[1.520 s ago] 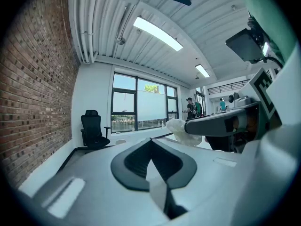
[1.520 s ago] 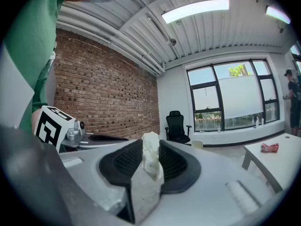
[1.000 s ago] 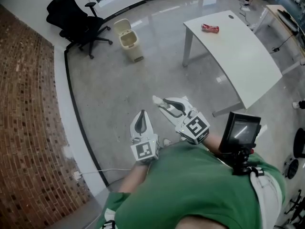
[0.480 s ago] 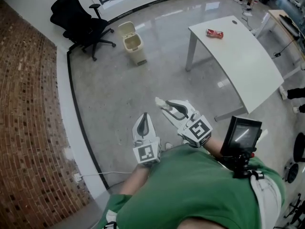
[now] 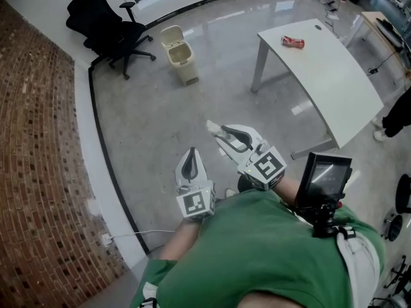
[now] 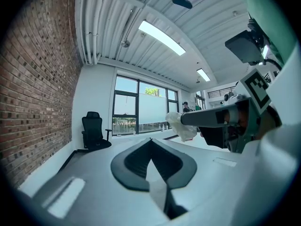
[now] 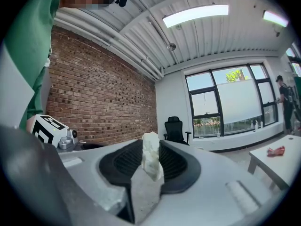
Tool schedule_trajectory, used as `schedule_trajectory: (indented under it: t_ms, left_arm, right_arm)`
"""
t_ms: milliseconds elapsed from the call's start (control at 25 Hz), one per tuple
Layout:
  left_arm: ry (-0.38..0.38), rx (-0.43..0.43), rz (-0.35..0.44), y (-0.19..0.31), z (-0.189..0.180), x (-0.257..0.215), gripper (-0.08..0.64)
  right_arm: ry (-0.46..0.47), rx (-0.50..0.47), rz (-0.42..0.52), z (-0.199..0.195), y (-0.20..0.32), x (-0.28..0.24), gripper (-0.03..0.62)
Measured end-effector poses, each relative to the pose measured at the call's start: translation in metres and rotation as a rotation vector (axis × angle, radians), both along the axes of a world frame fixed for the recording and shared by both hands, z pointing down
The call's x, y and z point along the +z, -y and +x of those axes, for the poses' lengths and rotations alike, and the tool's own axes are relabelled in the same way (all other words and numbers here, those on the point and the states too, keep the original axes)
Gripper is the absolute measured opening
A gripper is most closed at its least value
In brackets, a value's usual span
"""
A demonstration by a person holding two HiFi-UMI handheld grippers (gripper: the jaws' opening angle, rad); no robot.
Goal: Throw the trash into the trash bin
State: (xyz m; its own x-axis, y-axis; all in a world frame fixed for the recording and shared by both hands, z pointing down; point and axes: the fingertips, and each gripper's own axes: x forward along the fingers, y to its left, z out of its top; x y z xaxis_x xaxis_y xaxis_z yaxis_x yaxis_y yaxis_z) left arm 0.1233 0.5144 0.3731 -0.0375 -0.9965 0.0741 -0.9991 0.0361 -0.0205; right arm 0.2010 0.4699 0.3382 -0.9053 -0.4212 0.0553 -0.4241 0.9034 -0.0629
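Right gripper (image 5: pixel 220 134): jaws pinch a white paper wad (image 7: pixel 151 160). Left gripper (image 6: pixel 151 144): jaws pressed together, nothing between them. Both are held level, side by side, in front of the person's green shirt (image 5: pixel 257 249). The beige bin (image 5: pixel 181 59) stands on the floor well ahead, near a black chair (image 5: pixel 106 27). A red wrapper (image 5: pixel 293 41) lies on the white table (image 5: pixel 334 88).

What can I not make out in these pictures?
- Inside of the trash bin: head view, too small, behind its wall; neither gripper view shows the bin.
- The red item on the table: too small to identify in head and right gripper views.
- A bystander: head view, cut off by the right edge.
- The white wad in the right gripper: lower part hidden between its jaws, right gripper view.
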Motion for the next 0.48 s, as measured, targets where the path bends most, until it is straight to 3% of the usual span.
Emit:
schedule_trajectory:
  t_ms: [480]
  left_arm:
    - [-0.003,0.001,-0.024,0.039,-0.022,0.011,0.006]
  right_arm:
    - [0.007,0.009,-0.018,-0.020,0.044,0.009,0.114]
